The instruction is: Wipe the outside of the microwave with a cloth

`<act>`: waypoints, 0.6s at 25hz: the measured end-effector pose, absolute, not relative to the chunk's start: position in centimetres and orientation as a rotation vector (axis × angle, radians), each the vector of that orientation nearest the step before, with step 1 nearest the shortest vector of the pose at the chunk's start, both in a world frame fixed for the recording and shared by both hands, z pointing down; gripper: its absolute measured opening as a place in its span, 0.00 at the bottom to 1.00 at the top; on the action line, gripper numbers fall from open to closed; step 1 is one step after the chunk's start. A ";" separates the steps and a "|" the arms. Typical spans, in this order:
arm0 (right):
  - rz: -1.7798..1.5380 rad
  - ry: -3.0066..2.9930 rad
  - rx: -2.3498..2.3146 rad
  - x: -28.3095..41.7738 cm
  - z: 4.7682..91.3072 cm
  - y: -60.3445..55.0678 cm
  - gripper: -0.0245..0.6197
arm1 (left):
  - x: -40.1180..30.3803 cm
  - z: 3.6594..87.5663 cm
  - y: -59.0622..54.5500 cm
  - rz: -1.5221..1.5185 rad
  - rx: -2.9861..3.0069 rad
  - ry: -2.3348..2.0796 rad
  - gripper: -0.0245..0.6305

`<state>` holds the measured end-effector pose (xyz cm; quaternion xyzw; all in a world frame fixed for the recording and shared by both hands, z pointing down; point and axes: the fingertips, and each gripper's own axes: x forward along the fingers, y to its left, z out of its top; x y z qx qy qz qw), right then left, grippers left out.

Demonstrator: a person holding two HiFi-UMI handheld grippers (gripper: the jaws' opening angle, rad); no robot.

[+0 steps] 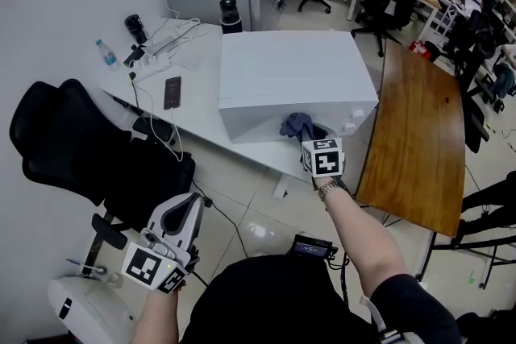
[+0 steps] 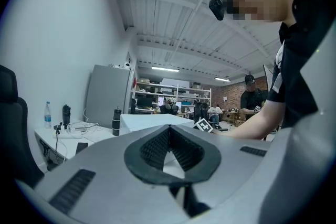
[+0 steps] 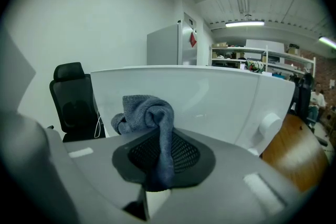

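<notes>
The white microwave stands on the white table, its front facing me. My right gripper is shut on a blue-grey cloth, which bunches up ahead of the jaws right at the lower front of the microwave. In the head view the cloth shows against the front panel, left of the knobs. My left gripper hangs low at the lower left, away from the table, shut with nothing between its jaws. In its own view the left gripper points level toward the microwave.
A black office chair stands left of the table. On the table lie a phone, cables, a power strip, a water bottle and a black flask. A brown wooden table adjoins on the right.
</notes>
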<state>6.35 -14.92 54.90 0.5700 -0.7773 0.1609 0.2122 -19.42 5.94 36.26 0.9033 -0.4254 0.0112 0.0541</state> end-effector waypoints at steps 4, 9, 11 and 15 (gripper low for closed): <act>0.462 -2.135 1.623 9.0 54.9 -14.8 0.11 | -17.9 36.2 5.6 0.034 2.753 -1.272 0.04; 0.487 -2.113 1.659 12.4 54.8 -14.4 0.11 | -15.1 35.9 5.1 0.044 2.764 -1.244 0.05; 0.495 -2.109 1.669 13.7 54.8 -14.3 0.11 | -13.9 35.7 5.0 0.052 2.770 -1.231 0.04; 0.512 -2.100 1.685 16.2 54.9 -14.1 0.11 | -11.4 35.5 4.7 0.063 2.781 -1.211 0.04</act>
